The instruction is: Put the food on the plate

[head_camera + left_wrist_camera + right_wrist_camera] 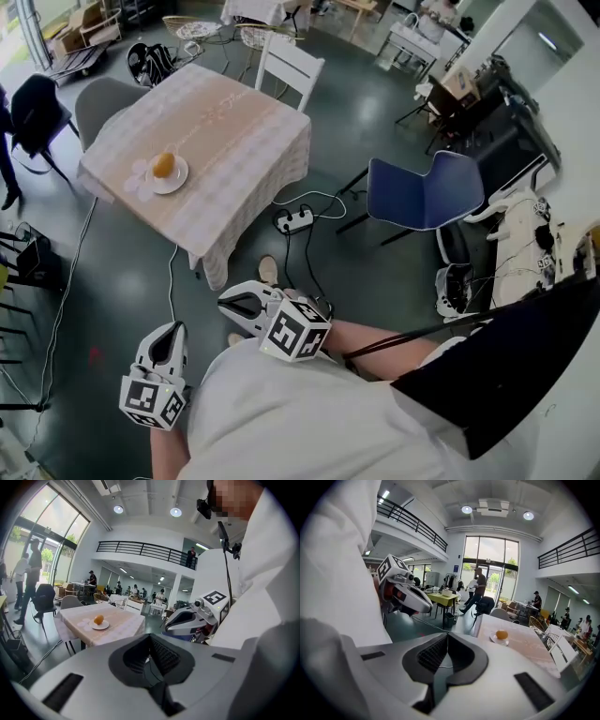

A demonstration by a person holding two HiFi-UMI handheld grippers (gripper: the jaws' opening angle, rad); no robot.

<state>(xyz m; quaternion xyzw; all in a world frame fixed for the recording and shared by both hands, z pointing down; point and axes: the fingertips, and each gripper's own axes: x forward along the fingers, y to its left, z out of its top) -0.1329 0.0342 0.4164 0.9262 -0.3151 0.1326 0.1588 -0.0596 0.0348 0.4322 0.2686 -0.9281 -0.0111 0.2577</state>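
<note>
Round orange food point(163, 165) is sitting on a white plate point(178, 181) on the clothed table point(246, 141), well apart from the left gripper point(172, 330) and right gripper point(225, 301), both closed and empty.

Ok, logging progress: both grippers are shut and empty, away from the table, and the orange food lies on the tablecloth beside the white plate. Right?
Not quite: the head view shows the orange food sitting on the white plate, not beside it. The rest holds: left gripper and right gripper are shut, empty, away from the table.

Bright daylight; sharp; fisheye-warped edges
</note>
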